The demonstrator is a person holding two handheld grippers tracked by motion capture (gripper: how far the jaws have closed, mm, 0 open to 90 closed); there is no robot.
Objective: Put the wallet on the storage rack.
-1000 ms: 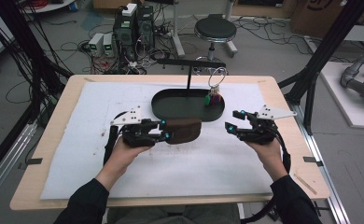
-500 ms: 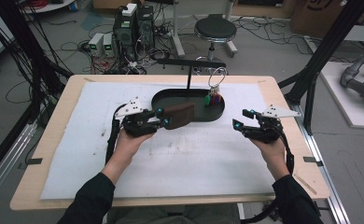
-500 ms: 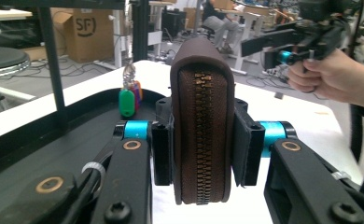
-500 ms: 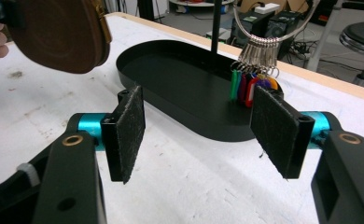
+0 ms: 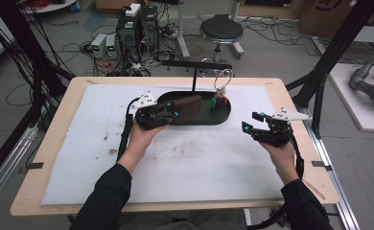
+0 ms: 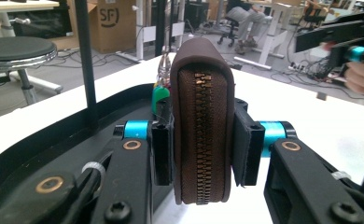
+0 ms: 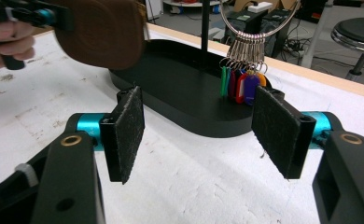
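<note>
Left gripper [image 5: 174, 113]: jaws clamped on a brown leather zip-around wallet [image 6: 201, 116], one pad on each flat face, zipper edge toward the camera, wallet upright on its edge. In the high view the wallet [image 5: 187, 108] sits over the left part of the black oval tray [image 5: 223, 116], far centre of the white foam mat [image 5: 175, 158]; whether it touches the tray floor or hangs just above it is hard to tell.

Right gripper [image 7: 196, 135]: jaws spread wide, nothing between the pads, held over the mat to the right of the tray, well apart from the wallet.

Bunch of coloured plastic key tags on a metal ring [image 7: 241, 84] hangs from the thin black stand post [image 5: 193, 81], right part of the tray
</note>
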